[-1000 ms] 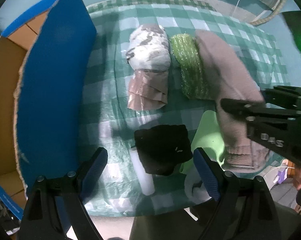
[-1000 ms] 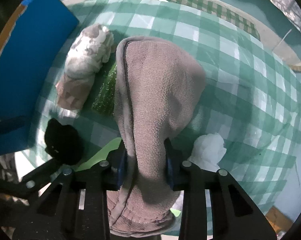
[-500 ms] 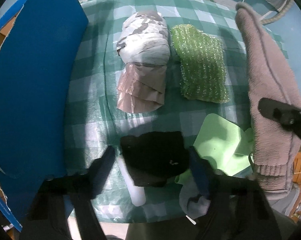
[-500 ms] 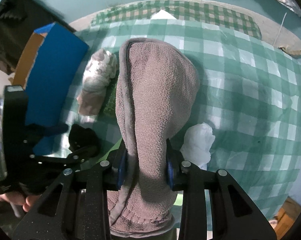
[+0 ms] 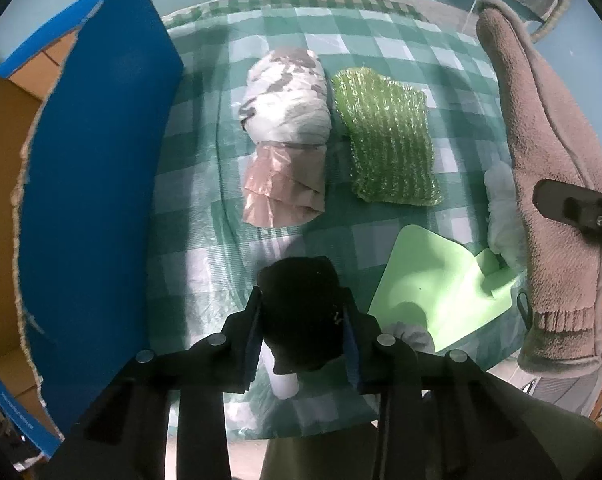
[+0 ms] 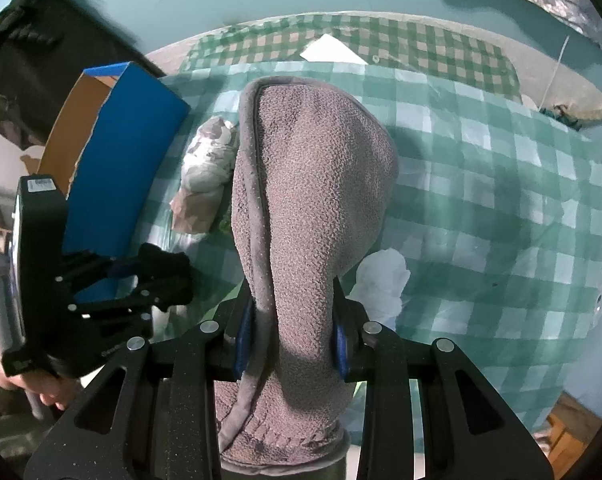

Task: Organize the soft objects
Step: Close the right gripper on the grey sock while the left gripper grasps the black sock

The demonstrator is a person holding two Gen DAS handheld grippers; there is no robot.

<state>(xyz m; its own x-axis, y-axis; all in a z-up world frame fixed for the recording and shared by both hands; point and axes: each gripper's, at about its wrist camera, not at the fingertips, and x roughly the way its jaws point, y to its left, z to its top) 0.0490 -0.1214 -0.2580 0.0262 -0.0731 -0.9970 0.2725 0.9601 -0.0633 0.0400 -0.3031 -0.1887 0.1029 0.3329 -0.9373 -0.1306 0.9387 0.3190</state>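
My left gripper (image 5: pixel 303 320) is shut on a black soft cloth (image 5: pixel 301 308) at the near edge of the checked table; it also shows in the right wrist view (image 6: pixel 161 276). My right gripper (image 6: pixel 291 332) is shut on a taupe fleece mitten (image 6: pixel 305 208) and holds it lifted above the table; the mitten hangs at the right of the left wrist view (image 5: pixel 549 168). On the table lie a white-and-brown plastic bundle (image 5: pixel 287 120), a green knitted cloth (image 5: pixel 389 140) and a white crumpled wad (image 6: pixel 381 276).
A blue cardboard box (image 5: pixel 93 184) with an open top stands at the table's left. A light green flat sheet (image 5: pixel 433 280) lies near the front edge, and a white cylinder (image 5: pixel 283 380) sits under the black cloth. The green checked tablecloth (image 6: pixel 501 184) covers the round table.
My left gripper has closed on the black cloth; it was open around it before. My right gripper has lifted the mitten up and off the green cloth, to the right.
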